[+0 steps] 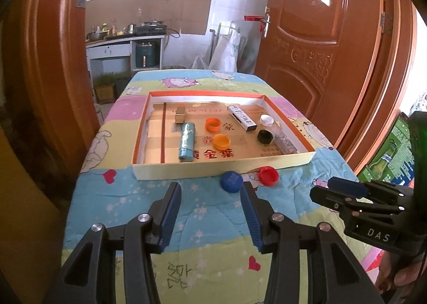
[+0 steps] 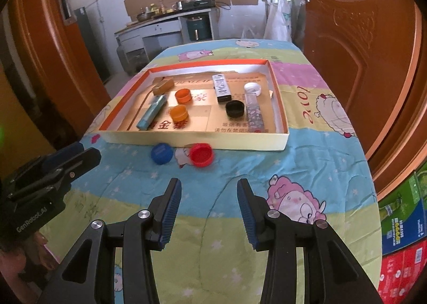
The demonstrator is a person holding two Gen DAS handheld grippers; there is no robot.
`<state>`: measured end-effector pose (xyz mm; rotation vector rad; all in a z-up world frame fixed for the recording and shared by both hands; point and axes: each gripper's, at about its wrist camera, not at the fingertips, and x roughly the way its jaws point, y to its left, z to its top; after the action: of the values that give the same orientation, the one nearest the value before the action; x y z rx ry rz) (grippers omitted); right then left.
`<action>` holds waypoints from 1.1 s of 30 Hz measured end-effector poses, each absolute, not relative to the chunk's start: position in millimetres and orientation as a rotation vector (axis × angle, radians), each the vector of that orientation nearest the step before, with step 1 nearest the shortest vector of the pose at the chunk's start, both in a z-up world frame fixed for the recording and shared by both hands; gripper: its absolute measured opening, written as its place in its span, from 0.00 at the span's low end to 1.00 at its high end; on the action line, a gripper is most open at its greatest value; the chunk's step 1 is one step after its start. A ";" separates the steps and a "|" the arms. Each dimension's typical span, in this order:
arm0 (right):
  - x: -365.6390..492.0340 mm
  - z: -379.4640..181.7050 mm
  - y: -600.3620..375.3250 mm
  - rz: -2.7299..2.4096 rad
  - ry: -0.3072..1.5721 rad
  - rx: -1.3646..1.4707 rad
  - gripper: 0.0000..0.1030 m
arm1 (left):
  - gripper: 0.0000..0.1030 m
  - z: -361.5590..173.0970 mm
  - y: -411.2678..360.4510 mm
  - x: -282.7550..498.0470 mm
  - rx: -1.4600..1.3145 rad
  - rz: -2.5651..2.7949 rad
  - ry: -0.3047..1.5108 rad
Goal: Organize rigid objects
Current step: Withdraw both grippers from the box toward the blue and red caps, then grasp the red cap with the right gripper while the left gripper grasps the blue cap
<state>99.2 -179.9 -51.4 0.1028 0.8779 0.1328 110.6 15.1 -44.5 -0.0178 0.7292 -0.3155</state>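
Note:
A shallow cardboard tray [image 1: 221, 169] [image 2: 197, 141] lies on the cartoon bedspread. Inside it are a teal lighter [image 1: 186, 142] [image 2: 151, 113], two orange caps [image 1: 213, 124] [image 2: 183, 95], a black cap [image 1: 265, 136] [image 2: 234, 108], a white cap [image 1: 266, 119] [image 2: 252, 88], a gold block [image 1: 181, 114] [image 2: 162, 85], a white-and-black box [image 1: 241, 118] [image 2: 221, 87] and a clear patterned lighter [image 1: 285, 141] [image 2: 254, 114]. A blue cap [image 1: 231, 181] [image 2: 161, 153] and a red cap [image 1: 268, 176] [image 2: 201, 154] lie on the cloth before the tray's near wall. My left gripper [image 1: 210, 189] and right gripper [image 2: 209, 186] both stand open and empty, short of the caps.
The bed's edges fall away left and right. Brown wooden doors [image 1: 320, 37] flank a doorway into a kitchen with a counter [image 1: 125, 39]. Coloured cartons [image 2: 403, 240] stand at the right of the bed. A hand [image 2: 16, 258] holds the left gripper's body.

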 end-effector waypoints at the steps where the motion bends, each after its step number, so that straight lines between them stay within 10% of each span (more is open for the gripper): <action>1: 97.1 -50.9 -178.0 0.135 0.878 0.100 0.43 | 0.45 -43.7 16.3 108.8 -0.015 -0.309 0.727; 33: 97.0 -67.7 -153.9 0.145 0.893 0.065 0.43 | 0.45 -50.3 18.4 92.5 0.036 -0.272 0.730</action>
<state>97.0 -153.9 -67.7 0.0646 0.8927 0.1447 92.5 18.4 -50.3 0.0365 0.7301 -0.2720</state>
